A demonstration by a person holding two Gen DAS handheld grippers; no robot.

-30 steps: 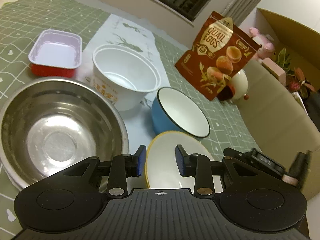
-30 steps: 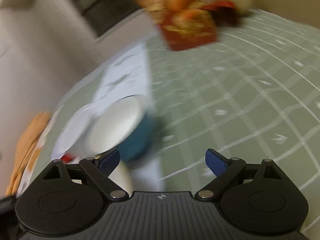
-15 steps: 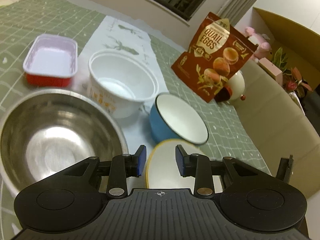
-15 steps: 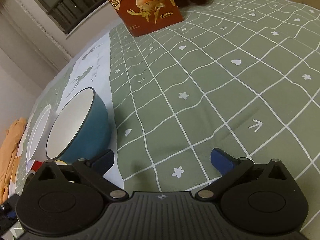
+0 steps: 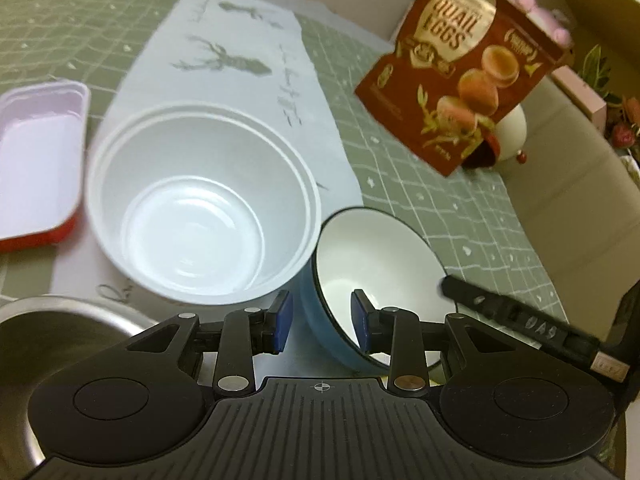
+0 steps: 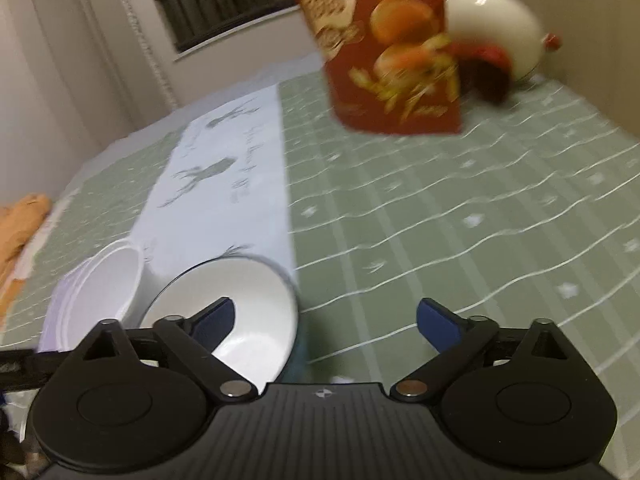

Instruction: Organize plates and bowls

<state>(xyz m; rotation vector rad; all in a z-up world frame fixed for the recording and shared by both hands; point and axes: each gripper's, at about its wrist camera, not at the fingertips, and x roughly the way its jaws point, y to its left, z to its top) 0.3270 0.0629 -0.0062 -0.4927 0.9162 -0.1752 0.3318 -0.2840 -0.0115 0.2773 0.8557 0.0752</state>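
Green tablecloth [image 6: 440,216]; blue bowl [image 6: 240,312] seemingly blurred.

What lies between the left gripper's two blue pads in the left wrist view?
In the left wrist view, the near rim of the blue bowl sits between the open left gripper pads, untouched by either.

Red-brown snack pouch [image 5: 464,92] — large pale letters read "QUAIL EGGS"; small round badges and fine print below too blurred to read. Same pouch in right wrist view — lettering smeared, unreadable. White table runner [image 5: 240,60] — short line of dark script beside deer print, illegible.
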